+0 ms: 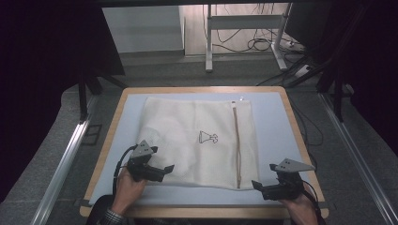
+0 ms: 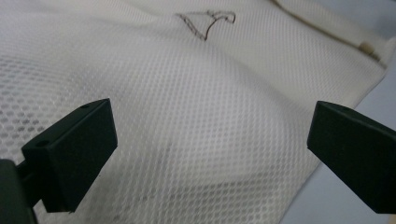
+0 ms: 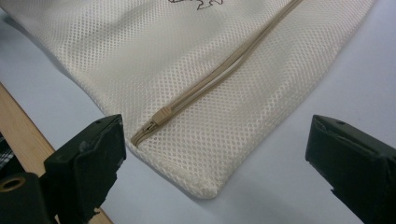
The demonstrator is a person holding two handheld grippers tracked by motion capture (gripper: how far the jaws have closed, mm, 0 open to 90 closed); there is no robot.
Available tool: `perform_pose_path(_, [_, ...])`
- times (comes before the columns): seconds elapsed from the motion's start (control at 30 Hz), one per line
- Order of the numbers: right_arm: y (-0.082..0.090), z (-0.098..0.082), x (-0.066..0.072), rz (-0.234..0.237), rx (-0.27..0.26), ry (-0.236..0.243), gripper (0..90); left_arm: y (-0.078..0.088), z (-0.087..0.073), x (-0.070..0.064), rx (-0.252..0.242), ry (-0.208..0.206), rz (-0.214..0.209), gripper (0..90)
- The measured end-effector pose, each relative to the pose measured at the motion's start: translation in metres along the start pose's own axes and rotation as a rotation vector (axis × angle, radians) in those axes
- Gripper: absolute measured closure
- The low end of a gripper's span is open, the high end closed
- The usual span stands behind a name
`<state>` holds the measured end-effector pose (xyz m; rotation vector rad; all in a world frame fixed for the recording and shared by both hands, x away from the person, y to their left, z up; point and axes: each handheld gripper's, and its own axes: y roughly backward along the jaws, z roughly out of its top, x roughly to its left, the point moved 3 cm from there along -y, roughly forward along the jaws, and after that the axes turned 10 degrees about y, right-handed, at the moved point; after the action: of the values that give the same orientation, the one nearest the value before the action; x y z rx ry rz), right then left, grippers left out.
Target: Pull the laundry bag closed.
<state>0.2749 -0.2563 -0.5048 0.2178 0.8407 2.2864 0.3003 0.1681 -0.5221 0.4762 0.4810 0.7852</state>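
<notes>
Both grippers spread, gripping nothing: left gripper (image 1: 164, 169) over bag (image 1: 187, 140) corner, right gripper (image 1: 263, 185) near zipper (image 3: 161, 116) pull. Bag flat; zipper work not yet begun.

Pale blue tabletop (image 1: 272, 140) with light wooden rim (image 1: 300, 136). Grey floor (image 1: 187, 75) around it. Metal rails (image 1: 65, 159) run along both sides. White frame legs (image 1: 209, 42) stand beyond the far edge, black cables (image 1: 256, 44) tangled on the floor near them. Dark curtains at both sides.
</notes>
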Motion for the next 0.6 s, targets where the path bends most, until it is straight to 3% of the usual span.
perform_pose_path(0.13, [0.001,0.000,-0.002,0.005,-0.024,-0.009,5.0,-0.002,-0.005,-0.005,0.034,-0.038,0.034,0.0])
perform_pose_path(0.23, [0.004,0.001,-0.003,-0.037,-0.050,0.022,3.6,0.001,-0.008,-0.013,0.041,-0.075,0.047,0.0])
perform_pose_path(0.3, [0.003,0.001,-0.004,-0.033,-0.057,0.022,2.1,0.002,-0.009,-0.012,0.050,-0.085,0.051,0.0])
perform_pose_path(0.5, [-0.001,-0.003,-0.006,0.009,-0.038,0.000,0.0,0.003,-0.010,-0.004,0.049,-0.039,0.054,0.0])
perform_pose_path(0.6, [-0.001,-0.003,-0.006,0.021,-0.039,0.001,0.0,0.003,-0.009,-0.004,0.047,-0.045,0.071,0.3])
